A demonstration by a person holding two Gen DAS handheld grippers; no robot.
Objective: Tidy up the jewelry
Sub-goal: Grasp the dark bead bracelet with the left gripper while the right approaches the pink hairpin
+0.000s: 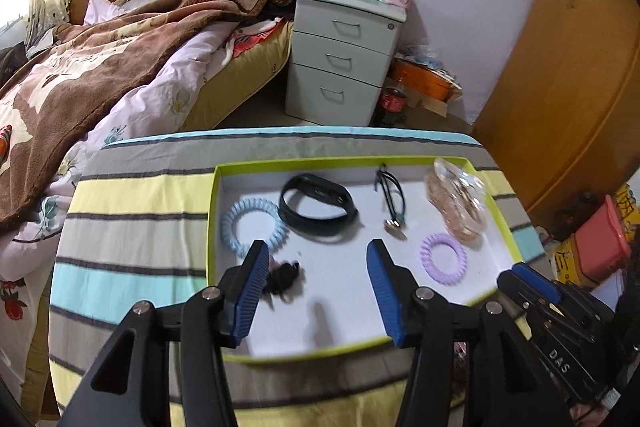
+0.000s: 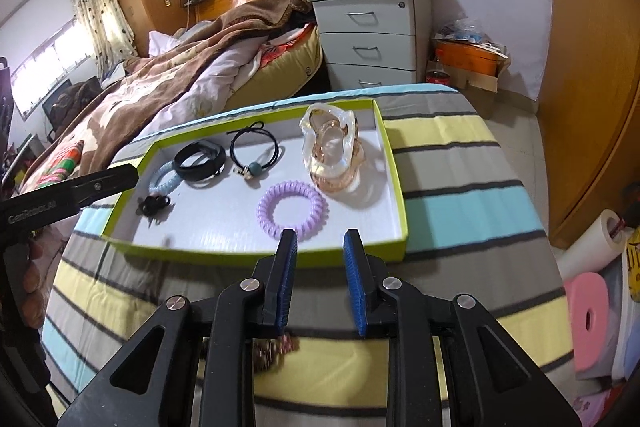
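Note:
A green-rimmed white tray (image 1: pixel 216 211) (image 2: pixel 394 179) lies on the striped cloth. In it are a light blue spiral tie (image 1: pixel 250 223) (image 2: pixel 162 181), a black wristband (image 1: pixel 316 207) (image 2: pixel 200 159), a black cord tie with a bead (image 1: pixel 390 199) (image 2: pixel 254 151), a clear amber hair claw (image 1: pixel 456 203) (image 2: pixel 332 155), a purple spiral tie (image 1: pixel 442 257) (image 2: pixel 292 209) and a small black hair tie (image 1: pixel 284 277) (image 2: pixel 154 205). My left gripper (image 1: pixel 318 251) hangs open over the tray's near half, the small black tie just beside its left finger. My right gripper (image 2: pixel 320 239) stands open at the tray's near rim with nothing between its fingers.
A pinkish beaded piece (image 2: pixel 276 347) lies on the cloth under my right gripper, partly hidden. A bed with a brown blanket (image 1: pixel 100 67) is to the left, a grey drawer unit (image 1: pixel 340 59) behind the table, and a wooden wardrobe (image 1: pixel 560 67) to the right.

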